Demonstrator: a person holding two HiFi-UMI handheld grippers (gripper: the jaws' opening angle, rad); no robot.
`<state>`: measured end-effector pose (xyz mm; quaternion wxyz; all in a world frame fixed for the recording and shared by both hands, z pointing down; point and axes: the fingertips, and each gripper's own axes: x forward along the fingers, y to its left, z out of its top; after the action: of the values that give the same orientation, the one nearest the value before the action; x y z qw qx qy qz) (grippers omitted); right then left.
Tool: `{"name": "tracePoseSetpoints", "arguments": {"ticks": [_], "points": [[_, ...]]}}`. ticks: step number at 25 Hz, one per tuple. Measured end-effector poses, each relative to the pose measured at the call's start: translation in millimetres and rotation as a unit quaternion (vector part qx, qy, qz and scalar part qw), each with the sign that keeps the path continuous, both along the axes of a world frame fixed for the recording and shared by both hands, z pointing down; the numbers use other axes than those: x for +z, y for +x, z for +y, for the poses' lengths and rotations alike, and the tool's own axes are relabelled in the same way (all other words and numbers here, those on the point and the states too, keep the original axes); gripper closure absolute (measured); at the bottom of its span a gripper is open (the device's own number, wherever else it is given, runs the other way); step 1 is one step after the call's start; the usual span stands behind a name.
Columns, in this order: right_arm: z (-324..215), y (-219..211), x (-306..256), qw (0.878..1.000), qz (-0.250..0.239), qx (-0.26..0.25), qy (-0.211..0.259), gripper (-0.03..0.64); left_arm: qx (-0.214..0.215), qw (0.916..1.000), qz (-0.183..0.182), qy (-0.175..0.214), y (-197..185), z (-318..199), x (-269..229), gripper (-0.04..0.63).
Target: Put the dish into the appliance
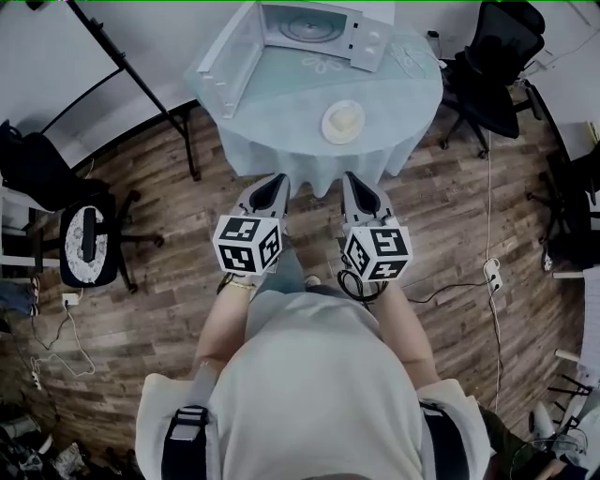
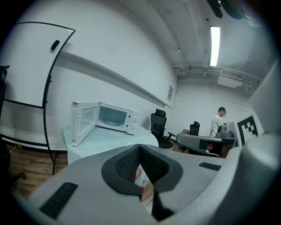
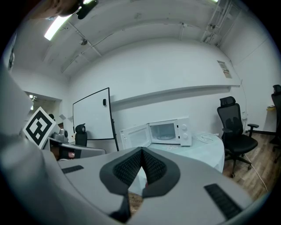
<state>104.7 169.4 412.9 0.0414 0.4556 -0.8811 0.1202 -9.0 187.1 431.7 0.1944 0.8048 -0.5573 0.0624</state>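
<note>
Short of the table [image 1: 281, 103], both jaw pairs are held closed on nothing — left gripper [image 1: 277, 178], right gripper [image 1: 349, 177]. The dish [image 1: 343, 122] is seen on the table's near side — the microwave [image 1: 323, 26] behind it stands open-doored.

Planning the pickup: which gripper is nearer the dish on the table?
Right. The right gripper is short of the dish, almost in line with it; the left gripper is farther, off to its left.

Cut off at head view's top edge: white microwave oven [image 1: 319, 28]. Too small to tell: contents of pale round dish [image 1: 343, 122].
</note>
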Motion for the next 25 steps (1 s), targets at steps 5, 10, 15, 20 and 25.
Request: {"name": "tracePoseSetpoints", "arguments": {"ticks": [5,10,15,20,25], "points": [[-18,-1,6,1.000,0.008,0.009,-0.002,0.612,0.007,1.0000,0.004,-0.004,-4,-21,7,0.601],[-52,-1,9,1.000,0.010,0.020,-0.003,0.612,0.019,0.9997,0.004,-0.015,-7,-55,19,0.601],[-93,-3,23,0.999,0.018,0.030,-0.013,0.612,0.047,0.9986,0.002,-0.025,-8,-96,33,0.601],[-134,-9,39,0.998,0.028,0.044,-0.020,0.612,0.064,0.9972,0.003,-0.038,-14,-142,48,0.601],[-169,-4,57,0.996,0.029,0.070,-0.042,0.612,0.079,0.9956,0.002,-0.050,-17,-185,61,0.601]]}}
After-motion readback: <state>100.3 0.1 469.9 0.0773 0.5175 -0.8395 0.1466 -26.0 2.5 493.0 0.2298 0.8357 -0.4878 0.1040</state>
